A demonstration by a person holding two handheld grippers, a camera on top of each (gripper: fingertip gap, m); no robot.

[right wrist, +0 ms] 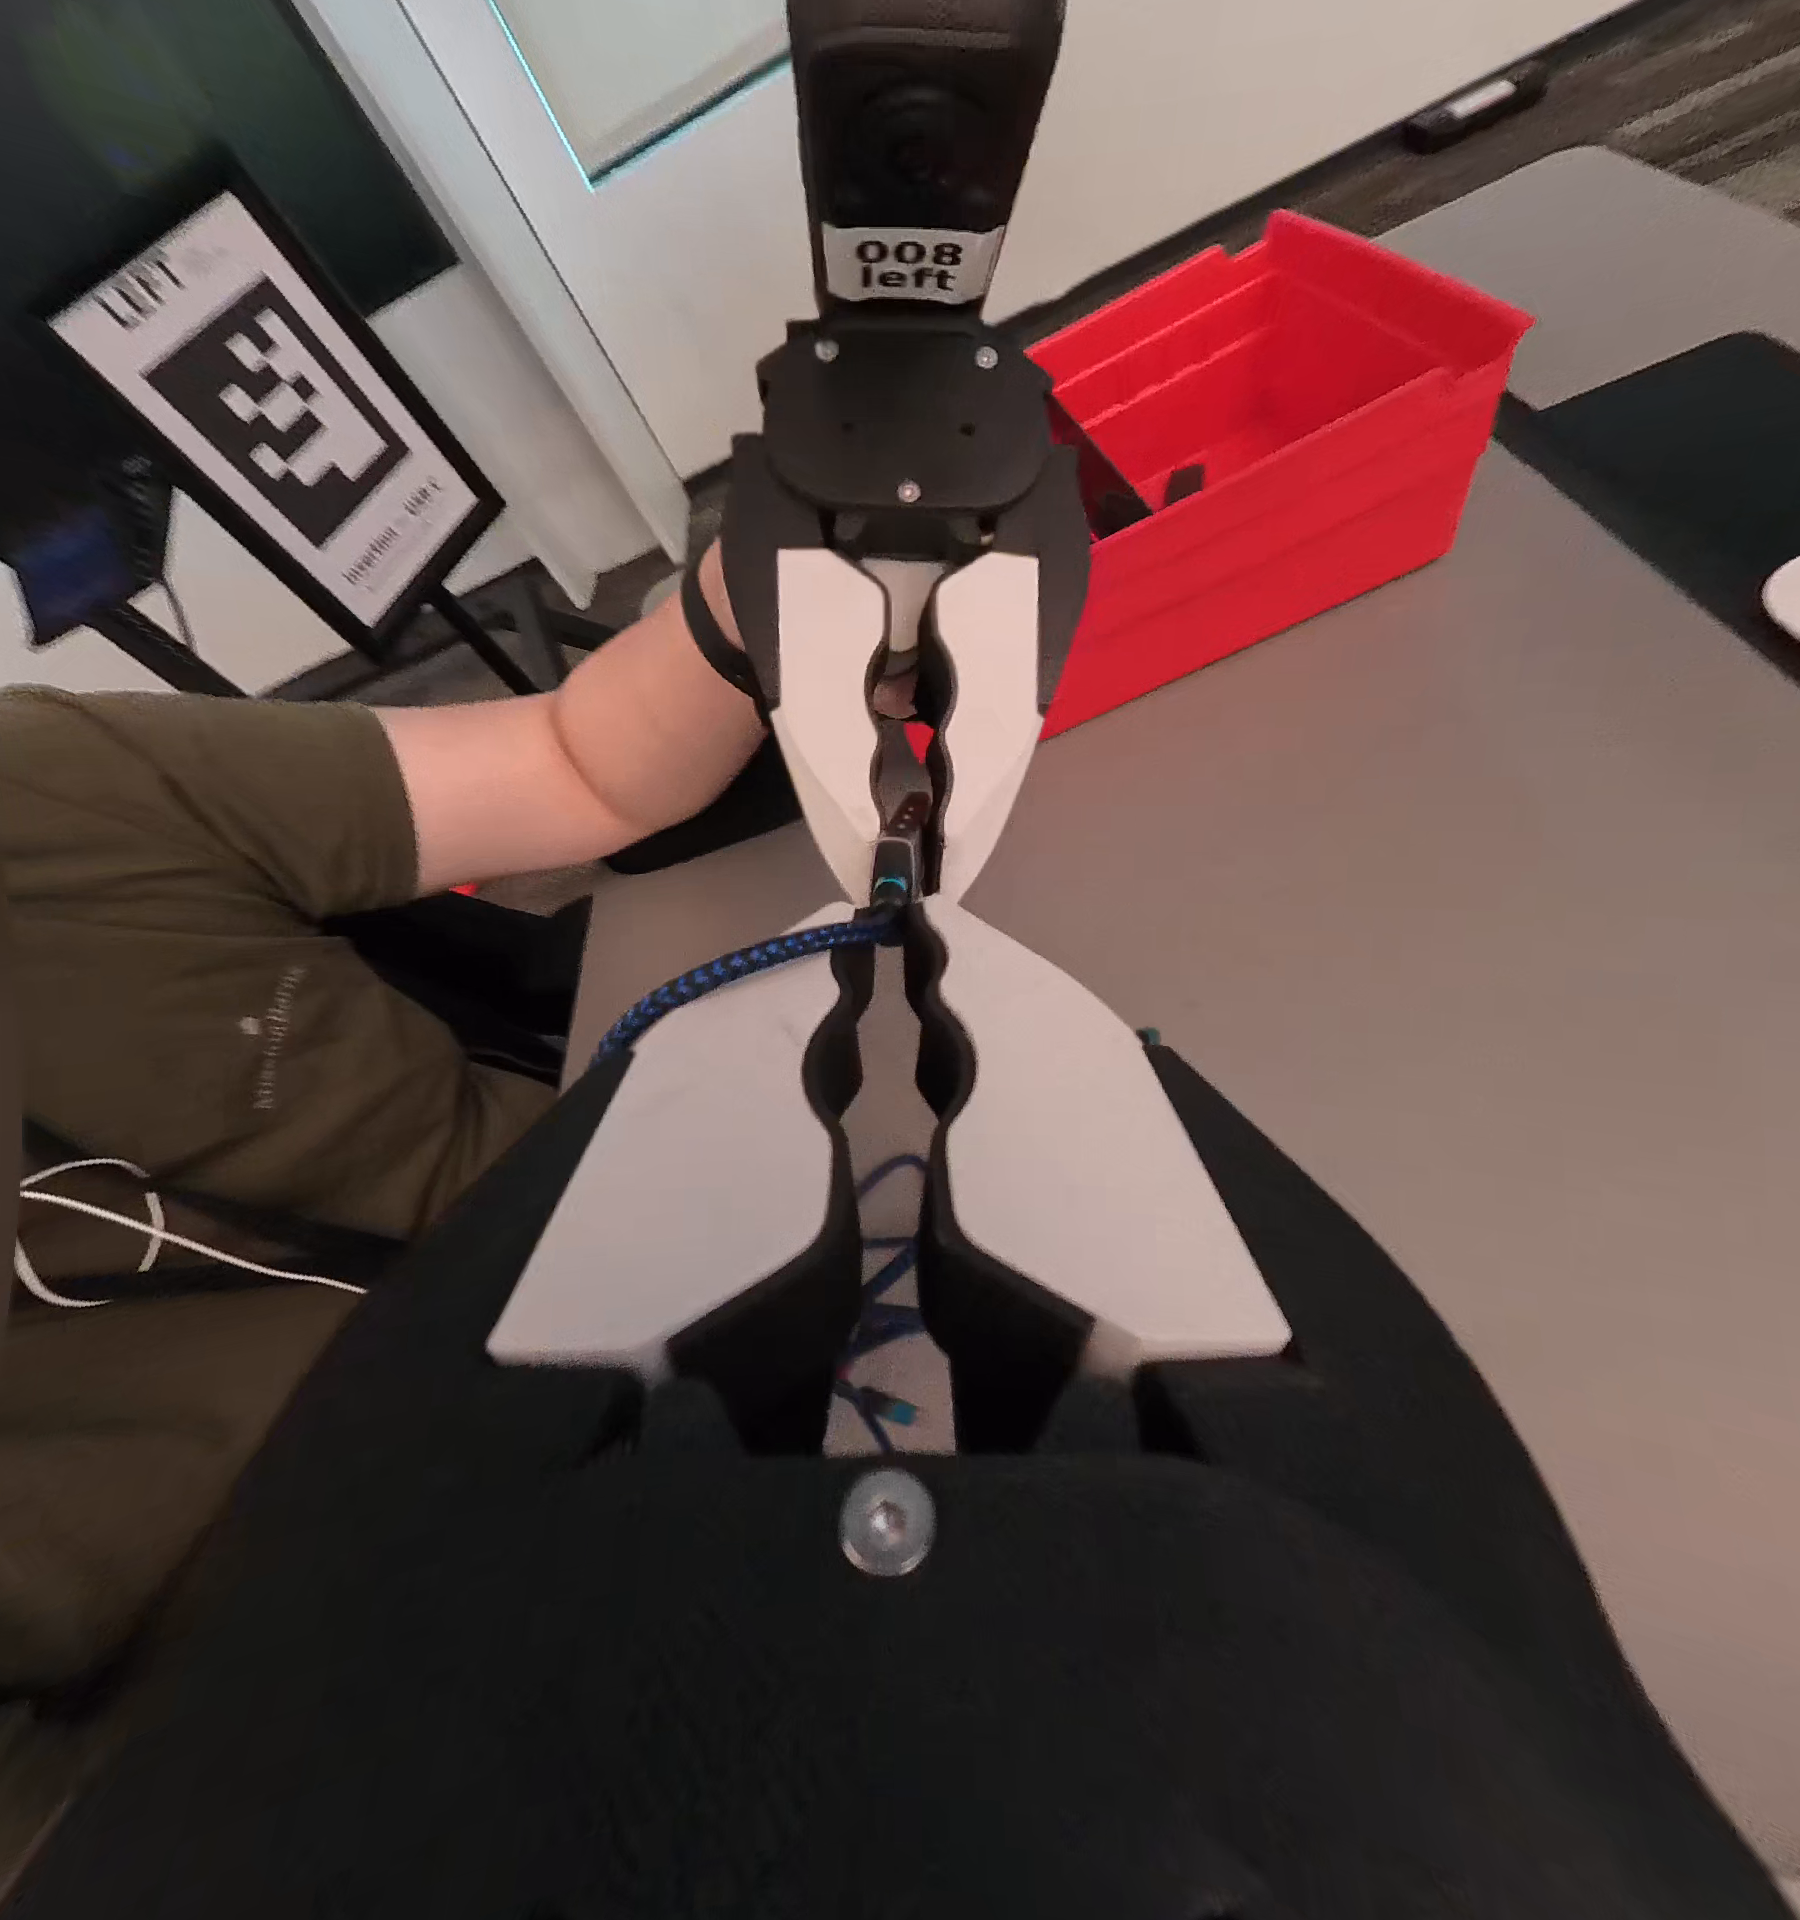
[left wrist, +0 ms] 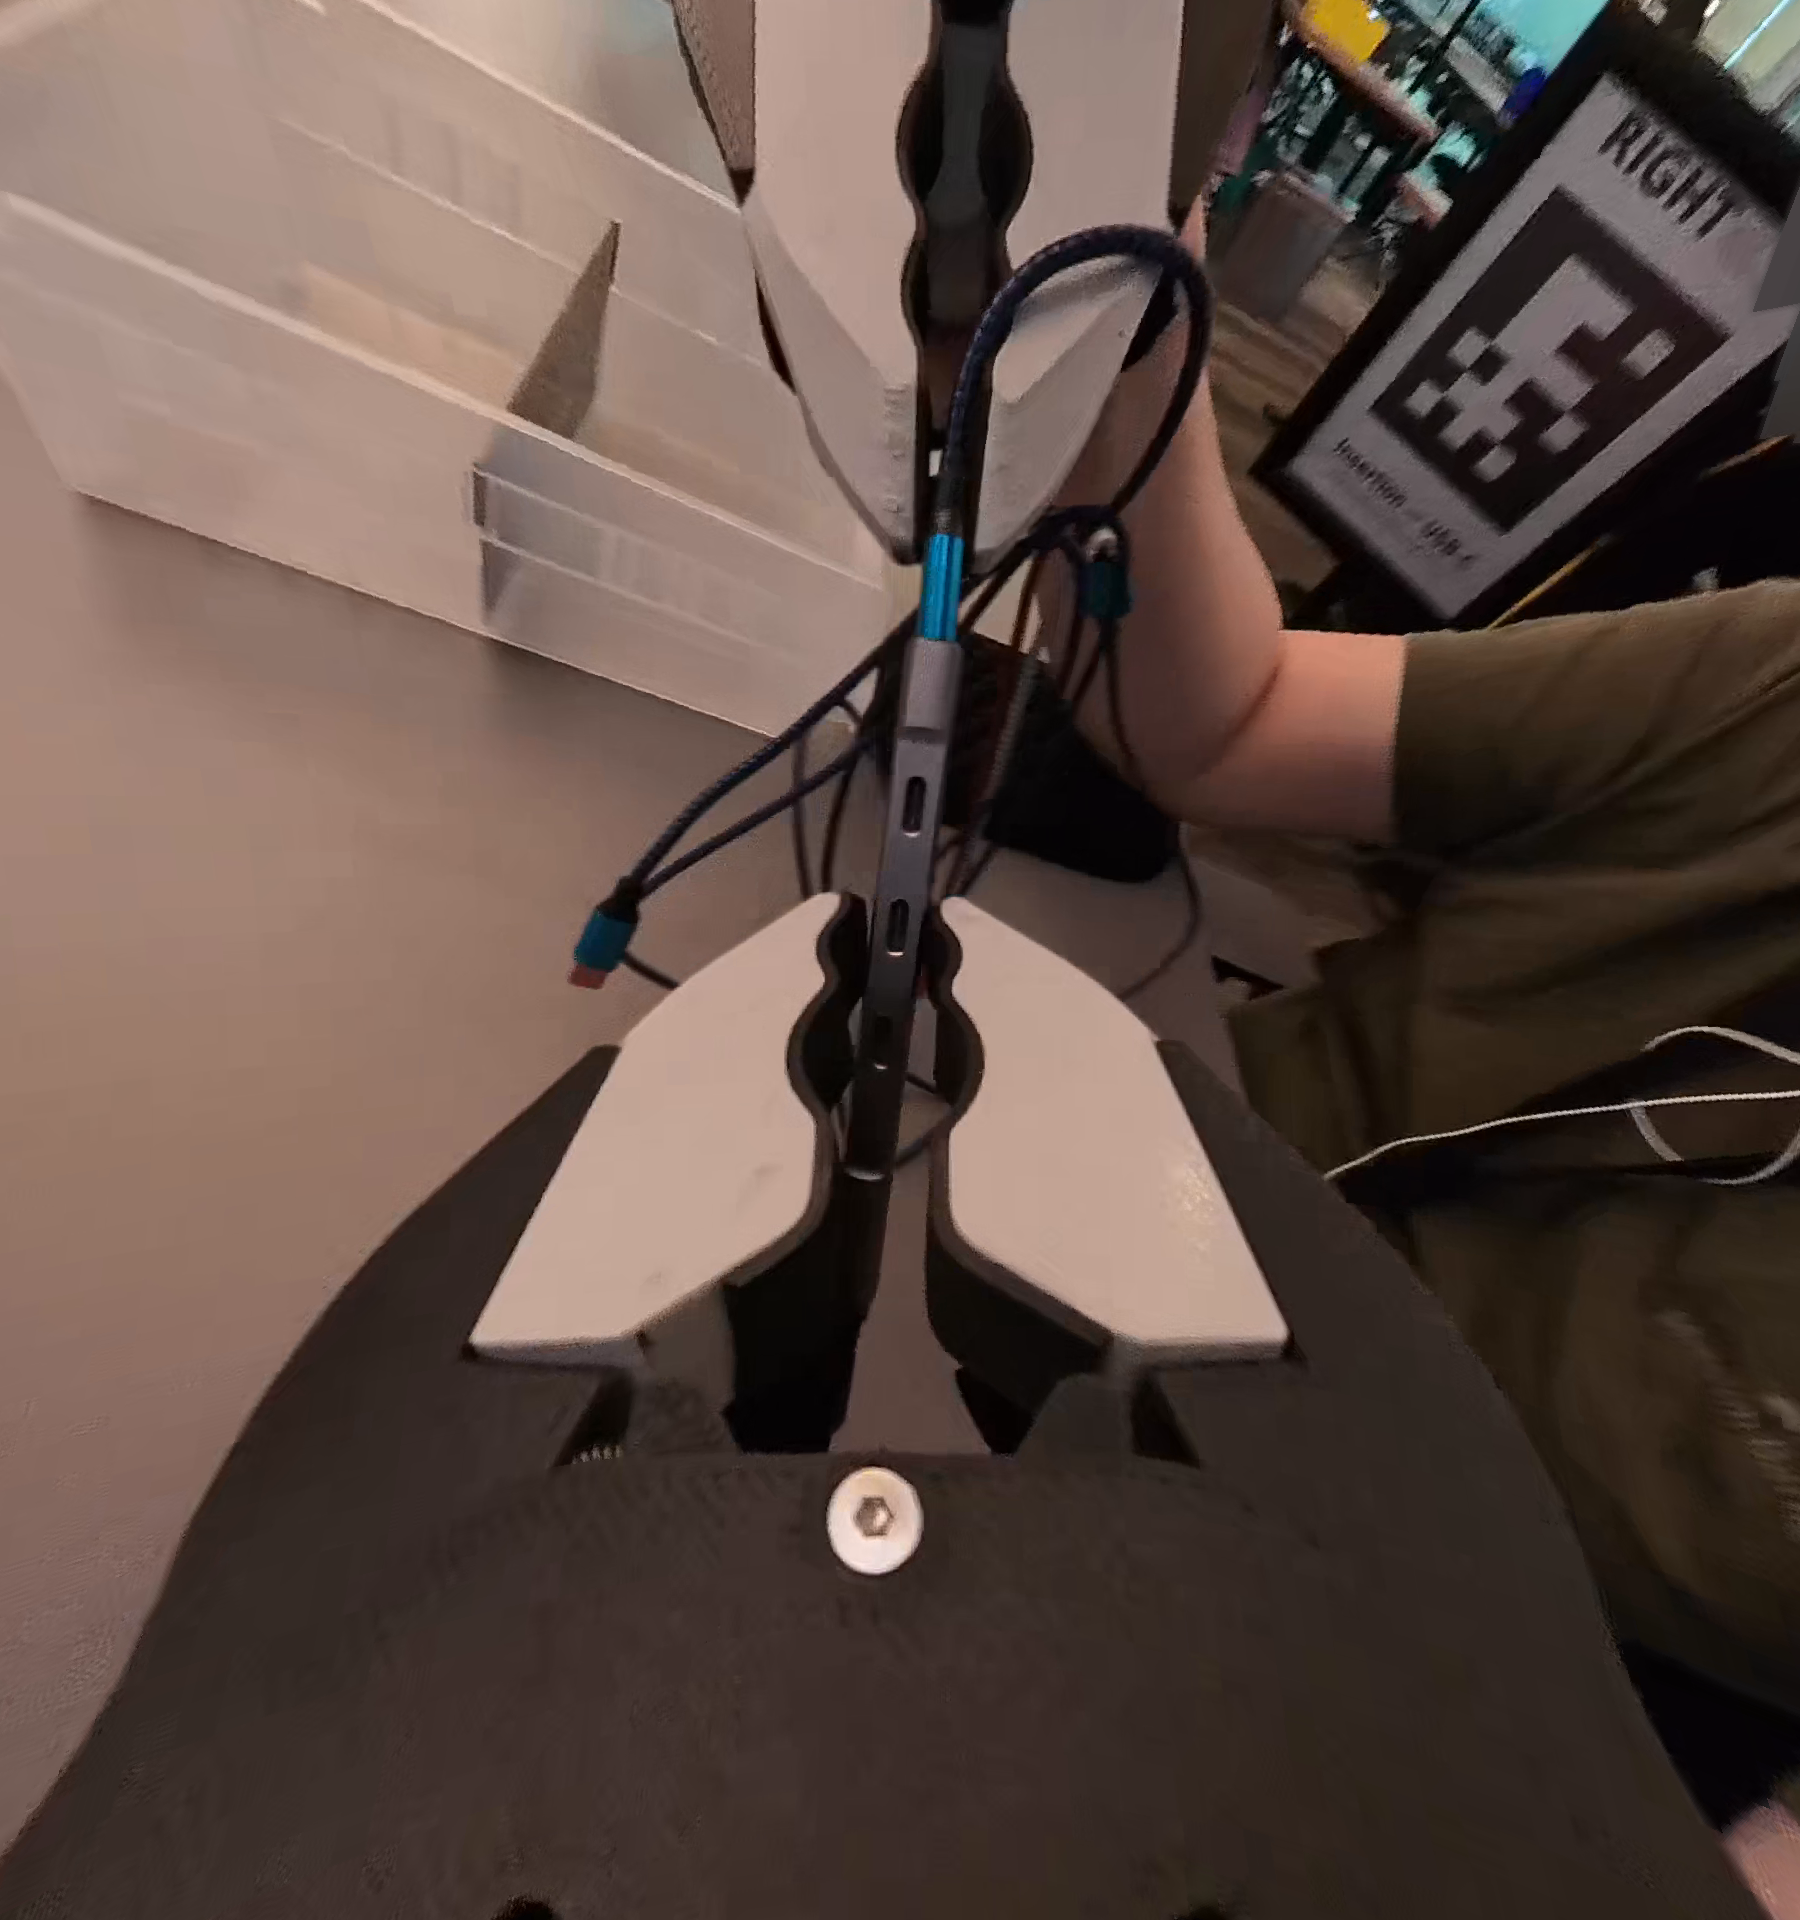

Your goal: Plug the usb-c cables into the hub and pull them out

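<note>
In the left wrist view, a white box with thin dividers (left wrist: 522, 416) sat at the left on the pale grey table (left wrist: 148, 935). A loose blue plug on a dark braided cable (left wrist: 605, 935) lay just beside it. In the middle, the left tongs (left wrist: 891, 935) were clamped on the thin grey metal hub (left wrist: 911, 810), held up in the air. The right tongs (left wrist: 937, 520) met it from above, clamped on a blue plug with a dark braided cable (left wrist: 943, 587) that touched the hub's far end. A framed black-and-white marker sign (left wrist: 1519, 364) stood at the right, past a green sleeve (left wrist: 1602, 748).

In the right wrist view, a second framed marker sign (right wrist: 272, 416) stood on the floor at the left by a white wall. A red plastic bin (right wrist: 1291, 436) sat on the table at the right.
</note>
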